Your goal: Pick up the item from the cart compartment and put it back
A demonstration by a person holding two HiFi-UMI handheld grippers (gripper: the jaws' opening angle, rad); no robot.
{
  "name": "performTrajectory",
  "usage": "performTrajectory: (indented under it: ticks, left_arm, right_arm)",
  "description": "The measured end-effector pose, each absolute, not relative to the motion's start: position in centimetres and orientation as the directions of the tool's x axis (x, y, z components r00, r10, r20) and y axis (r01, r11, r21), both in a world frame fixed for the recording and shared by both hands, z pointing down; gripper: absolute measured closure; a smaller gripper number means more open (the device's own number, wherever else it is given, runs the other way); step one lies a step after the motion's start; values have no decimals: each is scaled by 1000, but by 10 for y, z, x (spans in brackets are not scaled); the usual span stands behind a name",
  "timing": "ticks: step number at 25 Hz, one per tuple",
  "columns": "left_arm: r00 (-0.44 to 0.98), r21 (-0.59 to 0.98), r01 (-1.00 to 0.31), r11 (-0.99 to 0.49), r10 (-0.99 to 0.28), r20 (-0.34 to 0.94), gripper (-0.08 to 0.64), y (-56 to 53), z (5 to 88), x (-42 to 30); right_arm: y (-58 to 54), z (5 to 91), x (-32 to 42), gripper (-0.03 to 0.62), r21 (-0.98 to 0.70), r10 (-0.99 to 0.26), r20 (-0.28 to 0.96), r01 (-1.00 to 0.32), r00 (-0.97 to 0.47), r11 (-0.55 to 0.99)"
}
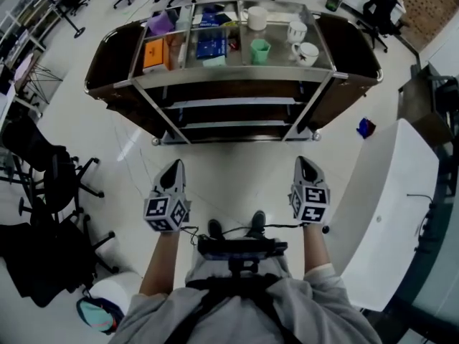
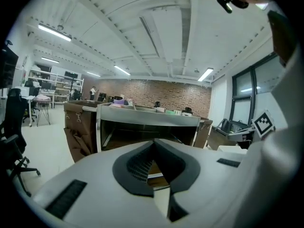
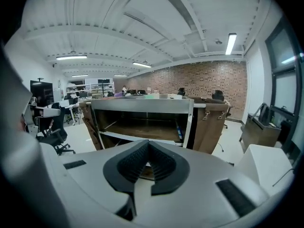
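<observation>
A metal cart [image 1: 229,77] stands ahead of me, and its top tray is split into compartments. These hold a purple item [image 1: 159,24], an orange box [image 1: 153,54], a blue box [image 1: 211,44], a green cup [image 1: 259,50] and two white mugs [image 1: 306,52]. My left gripper [image 1: 174,165] and right gripper [image 1: 305,162] hang side by side over the floor, well short of the cart. Both are shut with nothing between the jaws. The left gripper view shows its gripper [image 2: 153,144] pointing at the cart [image 2: 147,120]. The right gripper [image 3: 148,144] points at the cart's shelves [image 3: 142,127] too.
Brown bags [image 1: 111,63] hang on both ends of the cart. Office chairs [image 1: 50,185] crowd the left side. A white table [image 1: 391,206] stands close on my right, with a small blue object [image 1: 366,127] on the floor beside it. More chairs stand behind the cart.
</observation>
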State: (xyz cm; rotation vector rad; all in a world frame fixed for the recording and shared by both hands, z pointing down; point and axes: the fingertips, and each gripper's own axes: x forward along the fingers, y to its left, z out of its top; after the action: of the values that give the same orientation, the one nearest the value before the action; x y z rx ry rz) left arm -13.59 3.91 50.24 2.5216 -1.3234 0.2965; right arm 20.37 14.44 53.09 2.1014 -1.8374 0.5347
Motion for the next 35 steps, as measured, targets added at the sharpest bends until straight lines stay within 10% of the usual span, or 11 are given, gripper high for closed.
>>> performTrajectory:
  ticks: [35]
  left_arm:
    - [545, 145, -838, -526, -793, 272, 555, -42, 477, -110]
  right_arm:
    - [12, 506, 157, 583, -65, -895, 414, -986, -167, 154]
